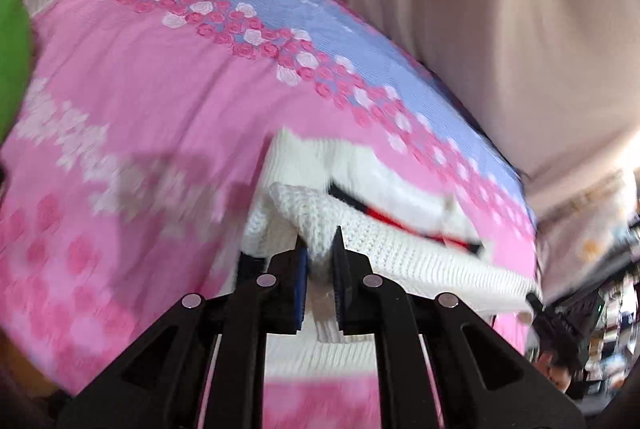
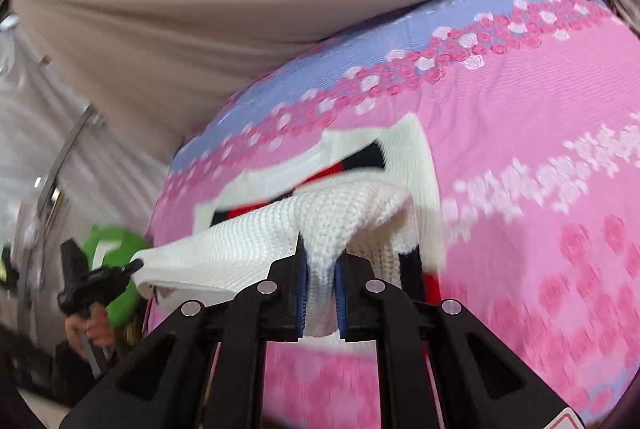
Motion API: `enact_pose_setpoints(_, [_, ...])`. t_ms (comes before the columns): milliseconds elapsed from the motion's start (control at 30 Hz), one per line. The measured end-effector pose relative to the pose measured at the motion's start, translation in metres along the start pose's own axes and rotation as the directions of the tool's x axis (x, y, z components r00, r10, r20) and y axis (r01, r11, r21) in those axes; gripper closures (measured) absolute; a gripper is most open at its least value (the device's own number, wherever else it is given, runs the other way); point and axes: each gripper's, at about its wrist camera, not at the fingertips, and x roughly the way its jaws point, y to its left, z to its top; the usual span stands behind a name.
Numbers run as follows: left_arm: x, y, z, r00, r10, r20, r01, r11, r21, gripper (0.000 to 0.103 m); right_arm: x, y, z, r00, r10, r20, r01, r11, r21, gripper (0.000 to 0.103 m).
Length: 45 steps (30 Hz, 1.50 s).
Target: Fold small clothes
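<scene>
Item: one small white knit garment [image 1: 360, 241] with red and black bands showing inside the fold — a child's sweater by the look of it, though its full shape is hidden. Location: partly lifted off a pink and lilac rose-print bedspread [image 1: 140, 89], the near edge raised and stretched between two claws, the far part lying on the spread. Left gripper [image 1: 320, 261]: clenched on a pinch of the white knit, cloth bunched between its blue pads. Right gripper [image 2: 322, 263]: likewise clenched on the same hem at the other end. Handling, as I judge it: light, soft, limp — it sags between the two grips and will drape wherever it is let go. The open knit looks stretchy and not slippery, so a small pinch holds, but a hard pull could distort it. Best hold: the ribbed edge at both corners, kept level.
</scene>
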Motion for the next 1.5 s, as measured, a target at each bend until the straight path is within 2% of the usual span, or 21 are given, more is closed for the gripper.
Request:
enact_pose_setpoints(133, [0.059, 0.005, 0.018, 0.997, 0.053, -0.048, -0.058, 0.992, -0.111, 0.093, 0.065, -0.026, 0.029, 0.998, -0.059, -0.038, 0.063, 0.989, 0.135, 0.093])
enact_pose_setpoints(200, [0.074, 0.005, 0.016, 0.995, 0.085, -0.046, -0.09, 0.989, -0.114, 0.092, 0.082, -0.035, 0.031, 0.996, -0.084, -0.041, 0.09, 0.977, 0.194, 0.092])
enact_pose_setpoints(333, [0.079, 0.015, 0.017, 0.998, 0.036, -0.052, -0.044, 0.985, -0.164, 0.087, 0.087, -0.043, 0.035, 0.999, -0.042, -0.019, 0.046, 0.957, 0.287, 0.089])
enact_pose_setpoints(433, [0.055, 0.02, 0.026, 0.998, -0.025, 0.054, 0.035, 0.98, -0.198, 0.069, 0.075, -0.041, 0.044, 0.999, 0.015, 0.036, -0.026, 0.945, 0.327, 0.083])
enact_pose_setpoints(500, [0.03, 0.027, 0.03, 0.989, -0.041, 0.144, 0.073, 0.971, -0.229, 0.044, 0.051, -0.041, 0.05, 0.989, 0.054, 0.139, -0.099, 0.935, 0.34, 0.074])
enact_pose_setpoints(567, [0.013, 0.031, 0.027, 0.982, -0.04, 0.182, 0.085, 0.966, -0.246, 0.043, 0.029, -0.043, 0.051, 0.974, 0.093, 0.208, -0.163, 0.921, 0.353, 0.061])
enact_pose_setpoints(600, [0.004, 0.03, 0.02, 0.981, -0.056, 0.188, 0.099, 0.969, -0.228, 0.043, 0.02, -0.041, 0.049, 0.974, 0.096, 0.205, -0.161, 0.93, 0.33, 0.061])
enact_pose_setpoints(667, [-0.002, 0.023, 0.001, 0.986, -0.066, 0.155, 0.093, 0.98, -0.174, 0.042, 0.017, -0.029, 0.04, 0.99, 0.034, 0.137, -0.067, 0.967, 0.244, 0.061])
enact_pose_setpoints(733, [0.01, 0.004, -0.023, 0.996, -0.072, 0.06, 0.076, 0.995, -0.068, 0.042, 0.022, -0.012, 0.021, 0.997, -0.056, 0.057, 0.05, 0.993, 0.103, 0.061])
enact_pose_setpoints(800, [0.032, -0.018, -0.036, 1.0, -0.026, -0.013, 0.026, 0.999, 0.035, 0.042, 0.035, -0.003, 0.004, 0.996, -0.086, -0.007, 0.086, 0.996, 0.025, 0.061])
enact_pose_setpoints(900, [0.078, -0.037, -0.029, 0.996, 0.06, -0.063, -0.053, 0.992, 0.114, 0.042, 0.078, 0.005, -0.002, 0.988, -0.112, -0.102, 0.107, 0.993, -0.053, 0.065])
enact_pose_setpoints(967, [0.098, -0.037, -0.009, 0.991, 0.13, -0.03, -0.125, 0.985, 0.12, 0.043, 0.102, 0.008, 0.012, 0.982, -0.148, -0.119, 0.136, 0.985, -0.103, 0.065])
enact_pose_setpoints(1033, [0.095, -0.035, 0.008, 0.982, 0.189, 0.016, -0.189, 0.976, 0.11, 0.044, 0.113, 0.003, 0.035, 0.973, -0.213, -0.085, 0.204, 0.973, -0.109, 0.067])
enact_pose_setpoints(1100, [0.081, -0.022, 0.028, 0.98, 0.194, 0.049, -0.196, 0.98, 0.027, 0.043, 0.102, -0.014, 0.062, 0.956, -0.292, -0.005, 0.292, 0.956, -0.024, 0.069])
enact_pose_setpoints(1133, [0.066, -0.013, 0.035, 0.974, 0.207, 0.097, -0.205, 0.978, -0.022, 0.041, 0.093, -0.021, 0.071, 0.95, -0.31, 0.021, 0.31, 0.951, 0.023, 0.065])
enact_pose_setpoints(1200, [0.046, 0.001, 0.043, 0.963, 0.218, 0.157, -0.209, 0.975, -0.068, 0.027, 0.077, -0.022, 0.079, 0.95, -0.305, 0.066, 0.303, 0.952, 0.034, 0.061])
enact_pose_setpoints(1267, [0.049, 0.013, 0.043, 0.969, 0.218, 0.117, -0.209, 0.974, -0.085, 0.023, 0.072, -0.013, 0.075, 0.955, -0.291, 0.061, 0.293, 0.955, -0.037, 0.057])
enact_pose_setpoints(1367, [0.076, 0.014, 0.036, 0.976, 0.218, 0.011, -0.217, 0.974, -0.063, 0.023, 0.096, -0.004, 0.064, 0.939, -0.343, 0.013, 0.341, 0.928, -0.148, 0.051])
enact_pose_setpoints(1400, [0.086, 0.011, 0.031, 0.981, 0.195, -0.02, -0.196, 0.98, -0.043, 0.028, 0.108, -0.002, 0.059, 0.93, -0.368, -0.007, 0.361, 0.917, -0.168, 0.051])
enact_pose_setpoints(1433, [0.092, 0.006, 0.026, 0.984, 0.177, -0.032, -0.177, 0.984, -0.021, 0.036, 0.119, 0.0, 0.055, 0.92, -0.392, -0.023, 0.381, 0.906, -0.185, 0.051])
enact_pose_setpoints(1500, [0.092, -0.005, 0.023, 0.982, 0.189, -0.021, -0.188, 0.982, 0.035, 0.075, 0.126, 0.006, 0.05, 0.913, -0.409, -0.008, 0.399, 0.894, -0.205, 0.056])
